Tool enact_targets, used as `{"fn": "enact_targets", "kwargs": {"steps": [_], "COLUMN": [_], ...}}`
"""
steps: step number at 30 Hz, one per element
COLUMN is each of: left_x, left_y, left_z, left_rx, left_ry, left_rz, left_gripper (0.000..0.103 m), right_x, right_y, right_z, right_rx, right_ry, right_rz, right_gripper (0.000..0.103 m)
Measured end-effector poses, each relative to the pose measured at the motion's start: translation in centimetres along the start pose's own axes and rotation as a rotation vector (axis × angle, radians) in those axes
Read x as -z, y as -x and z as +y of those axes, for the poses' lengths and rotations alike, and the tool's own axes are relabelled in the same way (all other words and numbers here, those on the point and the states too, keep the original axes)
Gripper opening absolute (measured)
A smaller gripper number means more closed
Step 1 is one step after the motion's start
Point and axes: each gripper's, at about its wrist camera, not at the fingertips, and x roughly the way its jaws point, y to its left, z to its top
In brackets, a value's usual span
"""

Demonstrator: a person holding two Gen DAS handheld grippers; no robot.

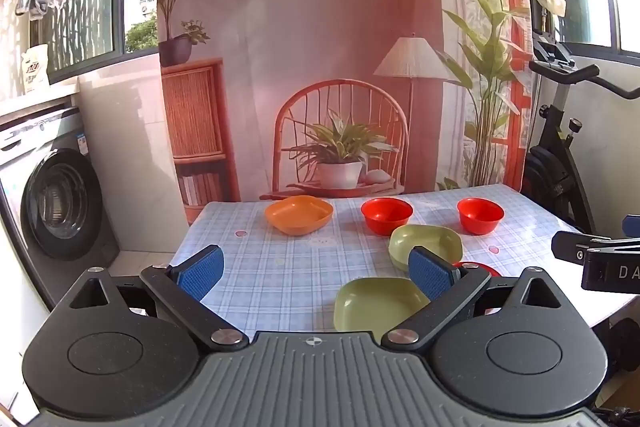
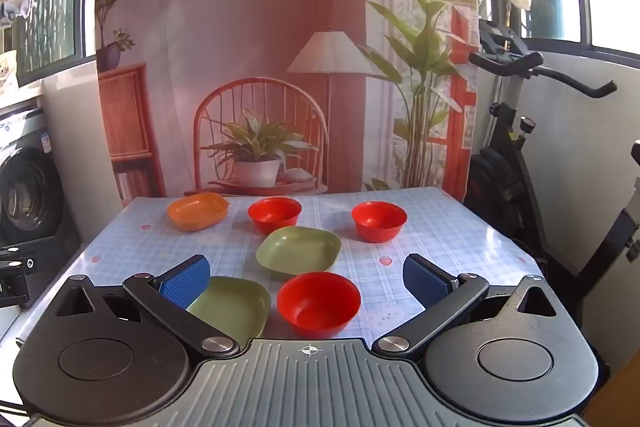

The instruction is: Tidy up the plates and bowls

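We record the tablecloth (image 2: pixel 440 239) as pale blue and white plaid, dotted with small pink motifs. Three bowls are red: near (image 2: pixel 319 303), far middle (image 2: pixel 274 214), far right (image 2: pixel 379 220). Two square plates are olive green (image 2: pixel 298 250) (image 2: pixel 236 307); one plate is orange (image 2: pixel 197 210). Gripper pads (image 2: pixel 186 281) are blue with a fine dotted texture (arms black, body grey ribbed). The backdrop (image 2: pixel 248 39) reads pink and terracotta.

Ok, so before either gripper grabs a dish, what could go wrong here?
1. The near red bowl sits close beside the near green plate, so wide jaws may knock one while taking the other.
2. The far orange plate lies near the table edge; a nudge could push it off.
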Motion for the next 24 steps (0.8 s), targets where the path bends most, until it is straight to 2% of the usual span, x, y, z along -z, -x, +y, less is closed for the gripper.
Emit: {"fn": "enact_targets", "kwargs": {"steps": [9,24], "left_x": [-0.9,-0.2], "left_y": [0.3,0.8], "left_z": [0.5,0.2], "left_rx": [0.003,-0.006], "left_ry": [0.007,0.005], "left_rz": [0.001,-0.026], "left_gripper": [0.100,0.100], "right_x": [0.0,-0.3], "right_y": [0.0,0.5], "right_z": [0.1,-0.1], "right_rx": [0.001,0.004], "right_ry": [0.004,0.005], "right_rz": [0.007,-0.002], "right_gripper": [0.103,0.103]}}
